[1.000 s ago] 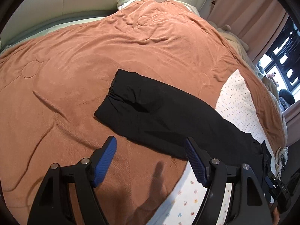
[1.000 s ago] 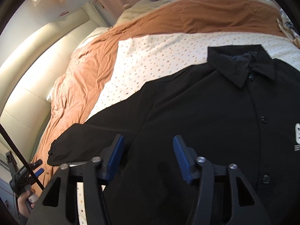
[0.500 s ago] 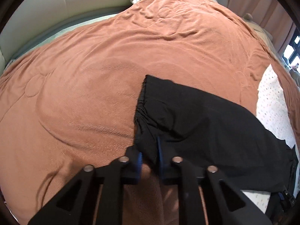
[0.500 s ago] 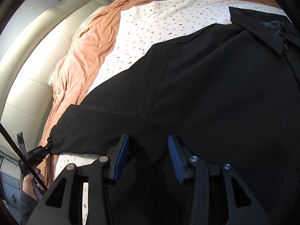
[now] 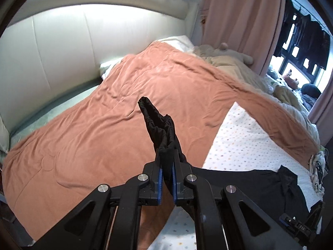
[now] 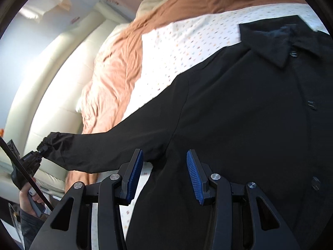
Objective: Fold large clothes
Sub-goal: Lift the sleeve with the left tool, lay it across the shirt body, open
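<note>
Moved: my left gripper (image 5: 166, 179) has lifted the cuff (image 5: 159, 123) off the blanket (image 5: 83, 137); clamped on it
Right gripper (image 6: 164, 175): jaws opening, half-wide, nothing gripped; above the black shirt (image 6: 239, 114)

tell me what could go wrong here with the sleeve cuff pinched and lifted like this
1. The left gripper is shut on only the bunched sleeve cuff; the thin fabric might slip out mid-fold.
2. The right gripper hovers over the black shirt near the armpit, jaws opening and gripping nothing, so pulling the sleeve could drag the body out of flat.
3. The shirt lies partly on the dotted sheet, which may wrinkle beneath it.
</note>
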